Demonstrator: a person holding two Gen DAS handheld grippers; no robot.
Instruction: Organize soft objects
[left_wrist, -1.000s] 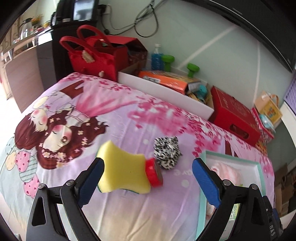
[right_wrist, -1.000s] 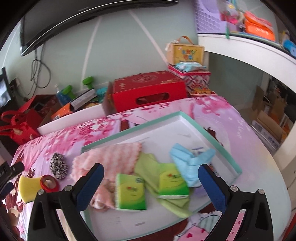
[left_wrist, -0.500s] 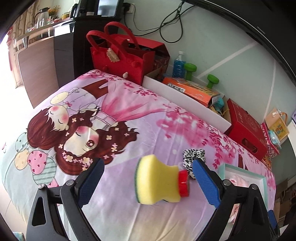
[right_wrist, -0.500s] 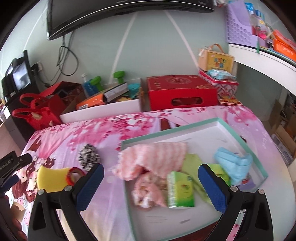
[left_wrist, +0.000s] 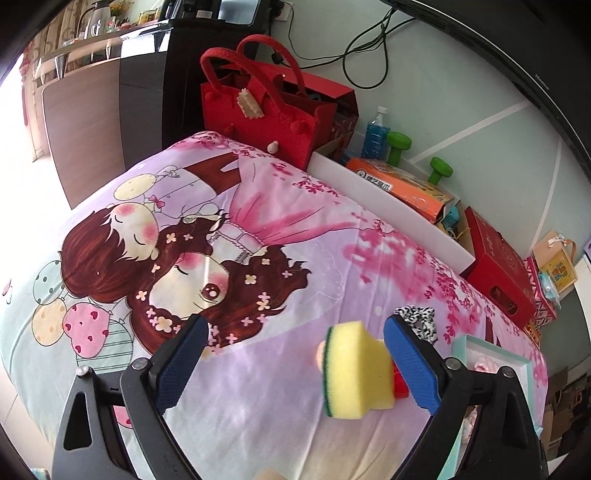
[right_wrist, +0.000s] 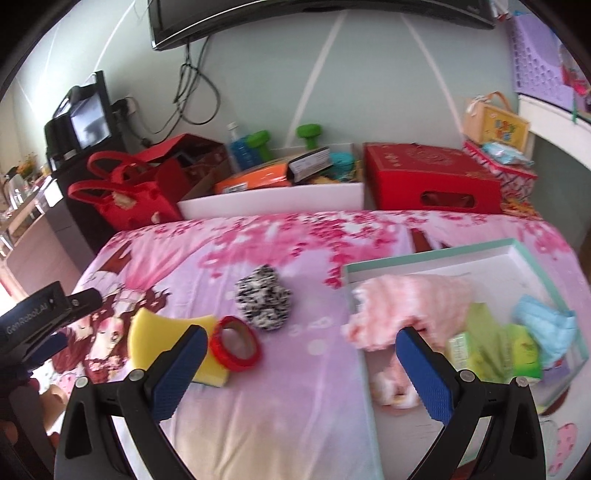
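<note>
A yellow sponge (left_wrist: 354, 373) (right_wrist: 166, 332) lies on the cartoon bedsheet with a red tape ring (right_wrist: 234, 343) leaning against it. Just beyond them sits a black-and-white scrunchie (right_wrist: 264, 297) (left_wrist: 421, 319). My left gripper (left_wrist: 295, 363) is open above the sheet, and the sponge is close inside its right finger. My right gripper (right_wrist: 303, 373) is open too, holding nothing, between the sponge and a teal-rimmed white tray (right_wrist: 443, 254). The tray holds a pink cloth (right_wrist: 410, 302), green tissue packs (right_wrist: 465, 354) and a blue soft item (right_wrist: 546, 325).
Along the bed's far edge stand a red felt bag (left_wrist: 258, 110), a white box (right_wrist: 273, 199) of clutter with green dumbbells, and a red carton (right_wrist: 428, 177). A dark cabinet (left_wrist: 122, 92) is at the left. The left tool's black housing (right_wrist: 40, 314) shows at the left.
Both views have swung left. The sponge now sits by the left gripper's right finger instead of its left. The right gripper has moved off the tray toward the sponge and scrunchie.
</note>
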